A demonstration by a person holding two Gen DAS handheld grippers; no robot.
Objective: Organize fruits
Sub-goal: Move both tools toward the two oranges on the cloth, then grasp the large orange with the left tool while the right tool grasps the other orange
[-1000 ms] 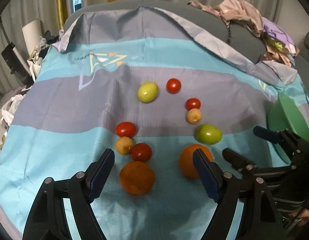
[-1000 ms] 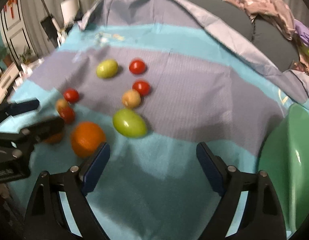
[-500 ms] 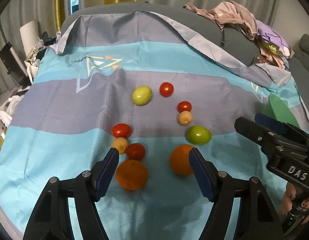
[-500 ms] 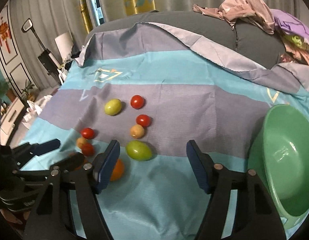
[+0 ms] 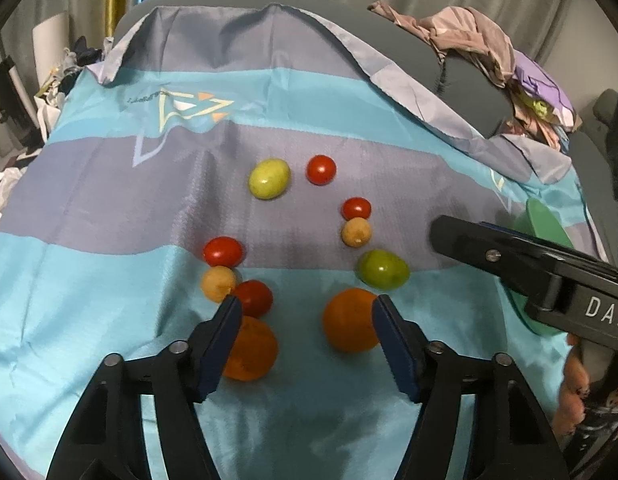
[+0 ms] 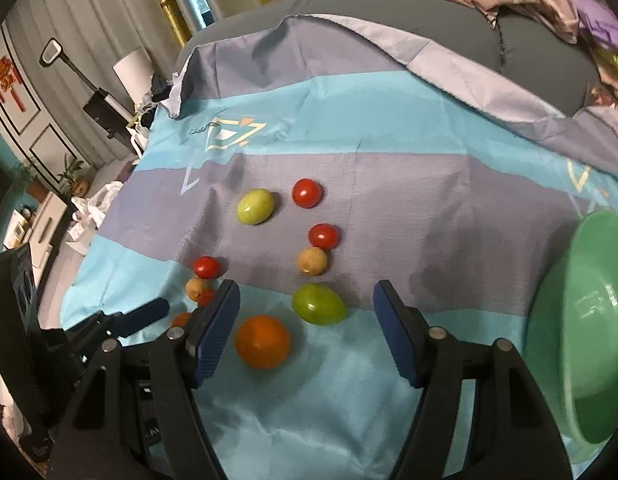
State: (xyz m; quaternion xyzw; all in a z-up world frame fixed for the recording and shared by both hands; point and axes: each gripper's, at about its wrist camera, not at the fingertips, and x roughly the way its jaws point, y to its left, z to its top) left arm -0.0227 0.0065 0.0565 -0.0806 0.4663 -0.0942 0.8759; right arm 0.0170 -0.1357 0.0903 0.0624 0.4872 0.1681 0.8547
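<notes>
Both grippers' jaws have just been narrowing from their wider spread a second ago, and the right gripper's view has pulled back from the fruit. Left gripper (image 5: 307,322): blue-padded fingers part open, gripping nothing; one round orange fruit (image 5: 351,320) lies on the cloth between them, low centre, untouched, a second orange (image 5: 251,348) partly behind the left pad. Right gripper (image 6: 307,312): part open, empty, above a green oval fruit (image 6: 318,304). Red tomatoes (image 5: 321,169) lie scattered on the blue-and-grey striped cloth (image 5: 109,208). Green plastic bowl (image 6: 581,320) at right edge.
</notes>
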